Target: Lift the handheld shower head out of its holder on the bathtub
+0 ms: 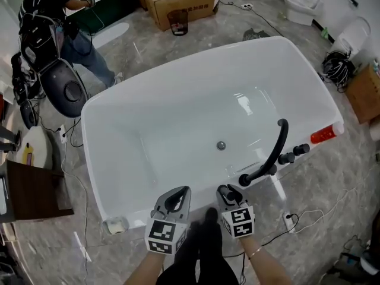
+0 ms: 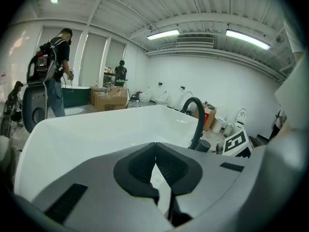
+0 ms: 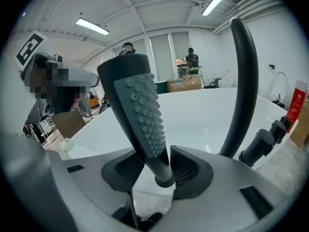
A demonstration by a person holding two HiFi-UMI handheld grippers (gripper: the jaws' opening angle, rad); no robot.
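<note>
At the near rim of the big white bathtub [image 1: 94, 123], the black handheld shower head with grey rubber bumps [image 3: 140, 112] stands up just beside the curved black tap [image 1: 274, 150]. I think it has not been lifted out yet. My right claw [image 3: 155, 170] is open around its thin neck, with a pad close on each side but not squeezing, as far as I can see. My left claw [image 2: 155, 151] is closed on nothing and waits by the tub edge. So the reach looks done, and the squeeze and the lift are left.
</note>
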